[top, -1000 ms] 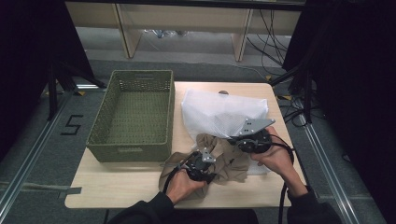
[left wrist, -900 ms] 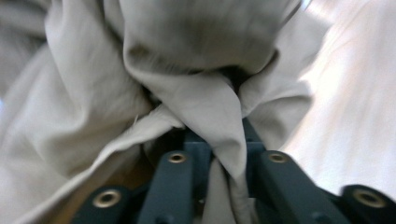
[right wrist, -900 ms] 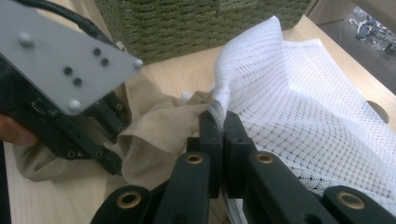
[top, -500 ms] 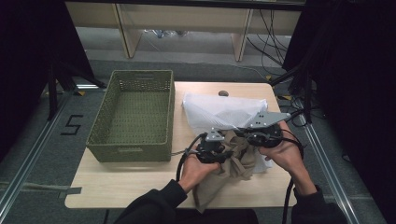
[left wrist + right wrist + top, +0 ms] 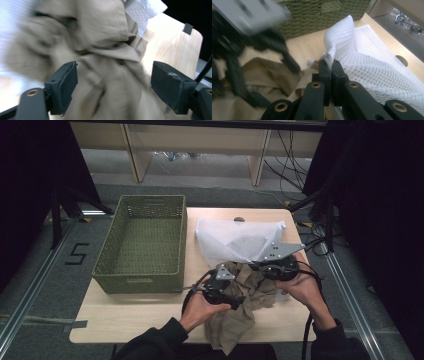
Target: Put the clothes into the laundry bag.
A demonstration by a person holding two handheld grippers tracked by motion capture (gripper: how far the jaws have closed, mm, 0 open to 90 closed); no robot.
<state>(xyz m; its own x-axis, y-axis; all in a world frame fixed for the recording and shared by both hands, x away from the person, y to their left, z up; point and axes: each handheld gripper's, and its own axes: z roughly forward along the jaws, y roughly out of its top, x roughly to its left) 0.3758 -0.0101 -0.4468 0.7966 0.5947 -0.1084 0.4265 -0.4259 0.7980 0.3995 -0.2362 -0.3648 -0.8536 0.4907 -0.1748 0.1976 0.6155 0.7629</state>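
Observation:
A crumpled tan garment lies bunched between both hands, and one end hangs over the table's front edge. My left gripper sits at its left side. In the left gripper view the jaws have just been opening and stand wide apart. The tan cloth lies between them, but the pads do not press it. My right gripper is shut on the edge of a white mesh bag. The pinched mesh rises from between its fingertips, and the rest of the bag spreads to the right.
A green woven basket stands at the table's left, seen close behind the cloth as a basket wall. Bare wooden tabletop lies in front of it. Cables trail from both grippers. Shelving and cables stand beyond the far edge.
The tan garment has come up off the table and one end now hangs past the front edge. My left gripper rose and its jaws opened. The right gripper stayed shut on the mesh.

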